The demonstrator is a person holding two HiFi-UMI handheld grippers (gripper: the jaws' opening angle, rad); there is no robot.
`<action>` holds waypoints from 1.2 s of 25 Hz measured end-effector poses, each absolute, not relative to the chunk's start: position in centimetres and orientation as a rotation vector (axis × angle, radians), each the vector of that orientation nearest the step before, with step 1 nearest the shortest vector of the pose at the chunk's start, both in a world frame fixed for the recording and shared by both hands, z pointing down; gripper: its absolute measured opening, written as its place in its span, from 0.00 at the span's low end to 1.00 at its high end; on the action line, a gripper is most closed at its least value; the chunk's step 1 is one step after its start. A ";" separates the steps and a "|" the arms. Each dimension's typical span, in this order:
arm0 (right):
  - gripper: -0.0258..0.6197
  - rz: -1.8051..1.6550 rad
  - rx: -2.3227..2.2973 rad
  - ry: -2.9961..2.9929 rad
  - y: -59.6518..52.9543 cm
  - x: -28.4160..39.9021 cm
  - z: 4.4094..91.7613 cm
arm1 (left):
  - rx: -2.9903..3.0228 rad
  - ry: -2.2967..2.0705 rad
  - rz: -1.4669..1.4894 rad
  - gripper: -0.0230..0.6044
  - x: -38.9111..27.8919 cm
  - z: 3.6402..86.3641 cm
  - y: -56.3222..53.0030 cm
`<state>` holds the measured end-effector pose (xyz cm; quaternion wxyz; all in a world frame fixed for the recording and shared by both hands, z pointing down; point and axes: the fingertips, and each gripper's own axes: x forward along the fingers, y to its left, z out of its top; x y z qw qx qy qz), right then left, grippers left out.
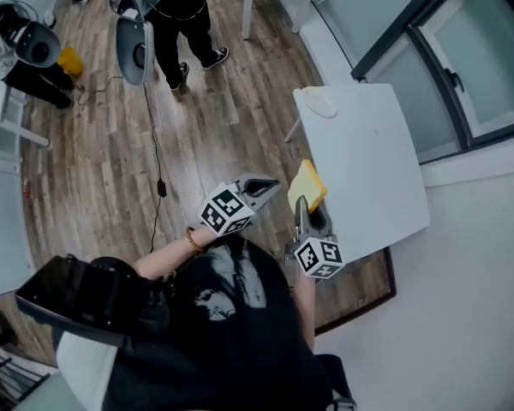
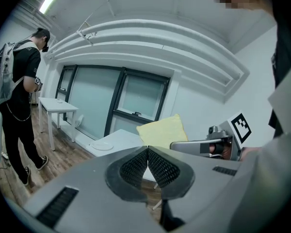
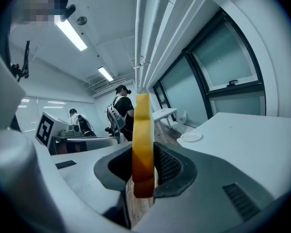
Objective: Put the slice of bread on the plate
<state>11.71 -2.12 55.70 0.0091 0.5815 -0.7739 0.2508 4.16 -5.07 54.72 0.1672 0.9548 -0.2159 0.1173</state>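
Bread slice, yellow, square and spongy-looking (image 1: 307, 187): to its left your left gripper (image 1: 270, 185) has its jaws pressed together on nothing, while your right gripper (image 1: 305, 205) pinches the slice upright by its lower edge. It is probably light, soft and easily crushed, so a gentle hold on the edge suits it. The small round white plate (image 1: 323, 105) sits well apart, at the far corner of the white rectangular table (image 1: 368, 169).

Plate (image 1: 323, 105) on table (image 1: 373, 165), beyond bread (image 1: 307, 185)
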 end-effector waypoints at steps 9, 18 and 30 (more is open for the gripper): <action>0.19 0.801 1.805 -2.362 -8.1 11.6 56.1 | 2.666 -0.605 0.327 0.05 4.7 56.1 -12.6; 0.19 0.785 1.727 -2.374 -17.3 16.1 57.9 | 2.639 -0.646 0.368 0.05 9.1 58.3 -20.8; 0.19 0.736 1.571 -2.345 -28.3 23.0 61.6 | 2.572 -0.728 0.474 0.05 16.0 62.5 -31.8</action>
